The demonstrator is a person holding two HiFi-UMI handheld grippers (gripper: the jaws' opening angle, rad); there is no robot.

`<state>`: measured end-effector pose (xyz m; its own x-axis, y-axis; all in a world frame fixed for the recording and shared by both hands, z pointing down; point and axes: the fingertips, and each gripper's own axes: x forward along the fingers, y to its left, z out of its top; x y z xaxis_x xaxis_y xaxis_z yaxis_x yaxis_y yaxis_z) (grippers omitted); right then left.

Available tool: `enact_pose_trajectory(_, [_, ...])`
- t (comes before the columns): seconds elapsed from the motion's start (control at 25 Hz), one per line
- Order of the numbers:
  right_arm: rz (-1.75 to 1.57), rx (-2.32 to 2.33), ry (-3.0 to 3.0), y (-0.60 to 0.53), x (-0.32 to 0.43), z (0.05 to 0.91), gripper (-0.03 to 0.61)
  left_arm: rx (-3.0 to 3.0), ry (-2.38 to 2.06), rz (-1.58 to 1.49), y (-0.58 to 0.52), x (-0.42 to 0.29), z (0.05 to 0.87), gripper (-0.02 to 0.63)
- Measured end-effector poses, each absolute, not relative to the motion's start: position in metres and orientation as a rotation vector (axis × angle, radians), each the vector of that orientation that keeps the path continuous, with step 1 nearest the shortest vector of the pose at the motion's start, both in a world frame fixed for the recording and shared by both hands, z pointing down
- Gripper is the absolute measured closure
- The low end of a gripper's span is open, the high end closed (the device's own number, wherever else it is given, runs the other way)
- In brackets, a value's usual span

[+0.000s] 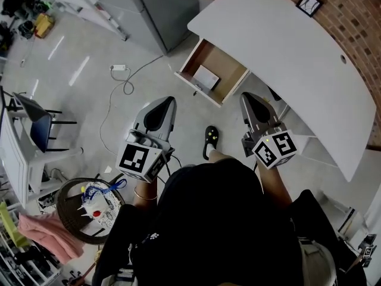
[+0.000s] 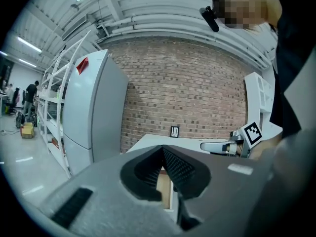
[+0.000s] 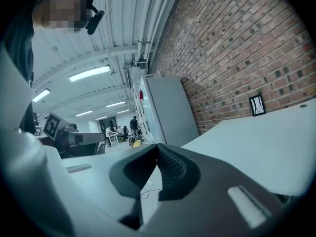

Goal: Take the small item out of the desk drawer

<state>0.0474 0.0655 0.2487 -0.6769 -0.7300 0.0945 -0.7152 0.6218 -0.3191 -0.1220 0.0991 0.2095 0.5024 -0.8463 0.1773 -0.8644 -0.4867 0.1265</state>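
Lying in the open drawer (image 1: 231, 63) is a flat white item (image 1: 206, 77).

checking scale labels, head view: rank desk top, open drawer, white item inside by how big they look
Largest to smallest:
1. desk top
2. open drawer
3. white item, lying inside the drawer

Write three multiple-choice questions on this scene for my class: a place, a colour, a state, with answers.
1. Where does the small white item lie? A in the open drawer; B on the chair; C on the floor.
2. What colour is the desk top? A black; B white; C red.
3. How do the left gripper's jaws stand? A wide apart; B shut on a cable; C shut and empty.
Answers: 1 A, it rests inside the drawer; 2 B, the head view shows white; 3 C, its pads meet.
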Motion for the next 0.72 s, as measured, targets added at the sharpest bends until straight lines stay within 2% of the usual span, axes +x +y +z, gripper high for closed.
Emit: enact_pose_trajectory(0.72, [-0.591,-1.239,2.813,0.009,0.075,0.28,0.569,2.556,-1.439,0.257,0.036,-0.089,0.236,0.614])
